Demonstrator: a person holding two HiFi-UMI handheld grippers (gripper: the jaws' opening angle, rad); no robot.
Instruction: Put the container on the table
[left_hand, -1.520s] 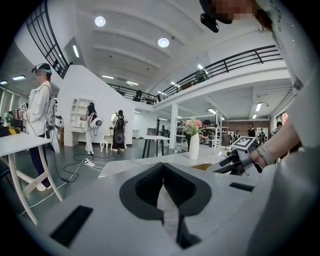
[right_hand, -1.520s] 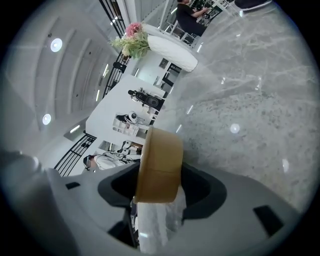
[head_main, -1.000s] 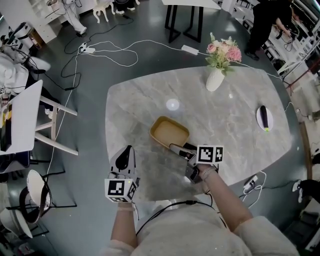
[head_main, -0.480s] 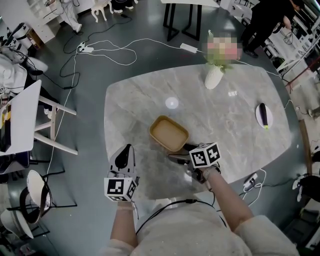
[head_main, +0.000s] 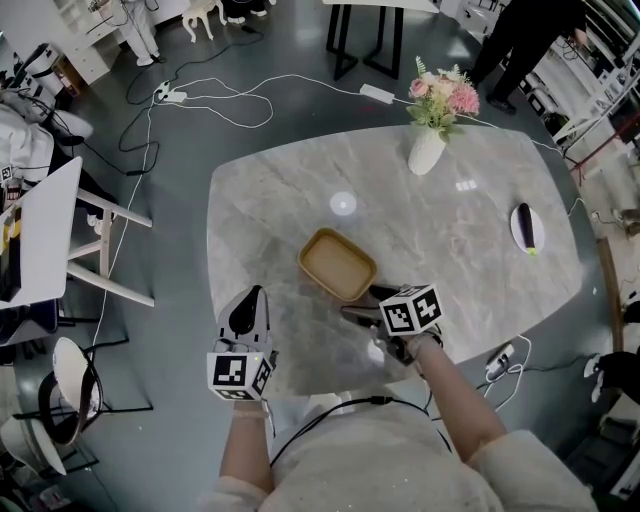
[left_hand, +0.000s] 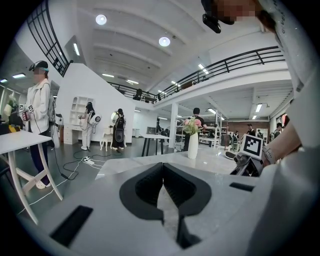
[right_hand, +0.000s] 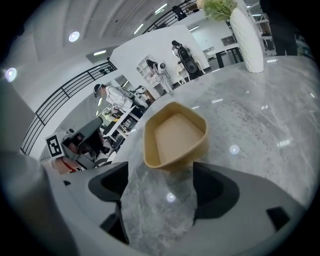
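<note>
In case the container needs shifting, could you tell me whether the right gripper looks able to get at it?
Probably yes. The right gripper sits just short of the container on the table, jaws wide though they have just closed slightly, nothing between them or in the way.

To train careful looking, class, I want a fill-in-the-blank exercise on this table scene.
1. The tan container sits on the marble table with ___ inside it.
2. The white vase holds pink ___.
3. The ___ tongs have their jaws together.
4. The dark object lies on a white ___.
Missing words: nothing; flowers; left; plate.
</note>
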